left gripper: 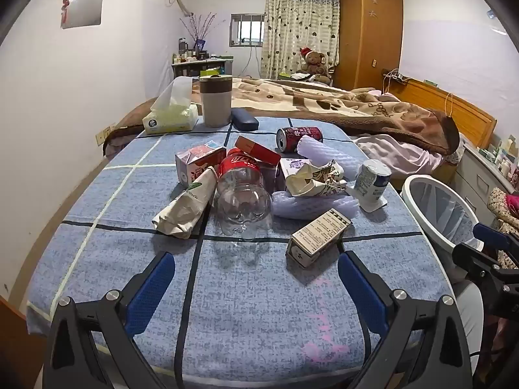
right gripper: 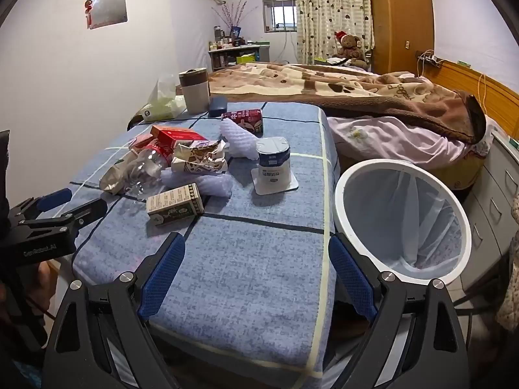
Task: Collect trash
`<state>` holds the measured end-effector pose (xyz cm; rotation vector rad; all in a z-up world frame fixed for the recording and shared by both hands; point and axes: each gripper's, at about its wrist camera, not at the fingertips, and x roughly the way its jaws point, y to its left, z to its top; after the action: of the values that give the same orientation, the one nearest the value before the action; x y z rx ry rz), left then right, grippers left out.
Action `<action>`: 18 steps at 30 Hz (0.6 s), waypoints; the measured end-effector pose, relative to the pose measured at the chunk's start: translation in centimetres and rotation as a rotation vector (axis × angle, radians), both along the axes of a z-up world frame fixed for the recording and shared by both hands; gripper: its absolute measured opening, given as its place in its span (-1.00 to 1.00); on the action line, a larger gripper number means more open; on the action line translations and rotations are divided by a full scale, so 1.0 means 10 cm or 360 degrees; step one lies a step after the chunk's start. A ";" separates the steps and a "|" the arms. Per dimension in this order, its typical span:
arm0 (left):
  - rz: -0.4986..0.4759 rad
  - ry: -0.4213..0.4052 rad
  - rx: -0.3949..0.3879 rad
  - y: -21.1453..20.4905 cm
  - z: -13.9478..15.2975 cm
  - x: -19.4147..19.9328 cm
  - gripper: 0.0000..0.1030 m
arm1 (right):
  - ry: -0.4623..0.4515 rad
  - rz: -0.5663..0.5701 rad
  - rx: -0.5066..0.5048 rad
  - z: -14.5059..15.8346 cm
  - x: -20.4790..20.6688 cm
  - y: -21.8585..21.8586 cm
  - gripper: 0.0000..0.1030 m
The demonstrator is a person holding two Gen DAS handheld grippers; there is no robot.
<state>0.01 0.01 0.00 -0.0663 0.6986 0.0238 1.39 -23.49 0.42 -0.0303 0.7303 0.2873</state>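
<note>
Blue-padded fingers (left gripper: 152, 288) of the left gripper (left gripper: 256, 287) stand spread wide, holding nothing and touching nothing, above the blue checked cloth of the bench (left gripper: 227, 308). Right gripper (right gripper: 256, 269) fingers (right gripper: 163, 267) are likewise fully apart and empty, poised over the bench's right front corner.

Trash lies in a loose pile ahead of both grippers, clear of the fingers. Nearest the left gripper's right finger is a small printed carton (left gripper: 316, 238) lying on its side, just beyond the fingertip. Behind it a clear plastic bottle (left gripper: 243, 201) with a red label lies with its base toward the camera, a crumpled paper bag (left gripper: 186, 207) beside it on the left. Farther back sit a milk carton (left gripper: 198, 162), a red box (left gripper: 258, 150), a red can (left gripper: 300, 137) on its side, crumpled patterned paper (left gripper: 319, 178), white foam wrap (left gripper: 311, 204) and an upturned yogurt cup (left gripper: 371, 180).

A white bin (right gripper: 402, 220) with a liner stands just beside the bench's right edge, close to the right gripper's right finger.
</note>
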 end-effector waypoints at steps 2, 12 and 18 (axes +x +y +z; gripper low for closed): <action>0.0000 -0.0010 -0.0003 0.00 0.00 0.00 0.98 | 0.0000 -0.0007 -0.0002 0.00 0.01 -0.01 0.78; -0.0020 -0.0008 0.0003 -0.01 0.06 -0.03 0.98 | -0.0016 0.0003 -0.0003 0.02 -0.01 0.01 0.78; -0.0032 -0.0016 0.0013 -0.04 0.05 -0.02 0.98 | -0.0014 -0.0006 0.0004 0.01 -0.02 0.00 0.78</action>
<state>-0.19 -0.37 0.51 -0.0514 0.6891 0.0070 1.23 -23.51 0.57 -0.0277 0.7213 0.2843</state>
